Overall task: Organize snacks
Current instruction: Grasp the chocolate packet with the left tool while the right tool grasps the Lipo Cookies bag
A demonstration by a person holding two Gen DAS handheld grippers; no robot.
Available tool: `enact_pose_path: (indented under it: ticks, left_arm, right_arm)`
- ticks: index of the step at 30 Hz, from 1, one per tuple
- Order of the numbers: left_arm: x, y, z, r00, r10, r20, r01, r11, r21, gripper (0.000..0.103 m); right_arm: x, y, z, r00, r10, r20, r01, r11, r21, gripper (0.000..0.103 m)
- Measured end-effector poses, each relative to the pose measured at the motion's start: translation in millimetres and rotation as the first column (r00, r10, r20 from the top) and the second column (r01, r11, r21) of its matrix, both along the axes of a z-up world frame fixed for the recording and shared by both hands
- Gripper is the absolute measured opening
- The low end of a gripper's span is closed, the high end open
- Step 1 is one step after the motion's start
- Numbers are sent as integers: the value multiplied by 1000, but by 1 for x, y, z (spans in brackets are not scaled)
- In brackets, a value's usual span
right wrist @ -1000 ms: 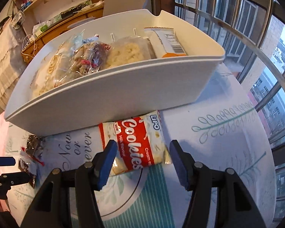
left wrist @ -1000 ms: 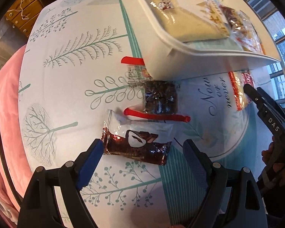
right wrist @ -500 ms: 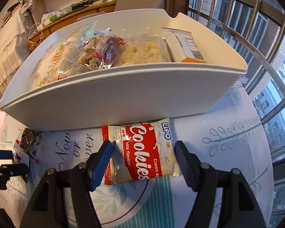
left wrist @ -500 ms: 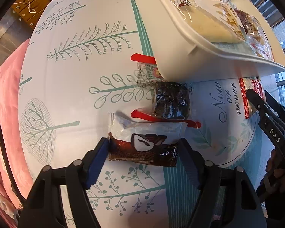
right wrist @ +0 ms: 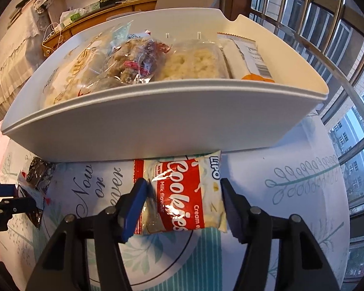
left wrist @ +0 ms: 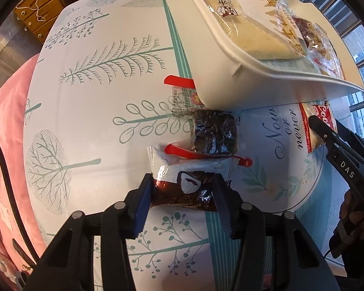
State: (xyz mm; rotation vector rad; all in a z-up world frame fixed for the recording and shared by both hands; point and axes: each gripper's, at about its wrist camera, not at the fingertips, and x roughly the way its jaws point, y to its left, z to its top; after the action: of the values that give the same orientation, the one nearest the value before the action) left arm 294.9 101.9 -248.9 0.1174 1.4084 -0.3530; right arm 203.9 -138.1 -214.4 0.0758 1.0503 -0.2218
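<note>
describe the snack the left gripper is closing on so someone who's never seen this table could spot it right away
Start at the big white bin on the tree-print tablecloth. Just in front of its near wall lies a clear packet of dark pieces, and directly below that is the brown wrapper. It alone is glossy brown with a white patch, between the left gripper pads.

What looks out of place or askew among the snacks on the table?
One clear pack of dark snacks lies partly tucked under the white bin, its label end hidden beneath the bin's base. The cookies packet also sits against the bin's wall. No spill or tear shows.
</note>
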Motion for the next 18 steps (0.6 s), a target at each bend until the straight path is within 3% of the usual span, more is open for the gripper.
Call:
enact_pose_path:
  ticks: [18]
  left_arm:
    - [-27,21,16,998,61,32,-58,994,-89,21]
  right_arm:
    - [-8,8,6,998,23,-61,-19,998,61,51]
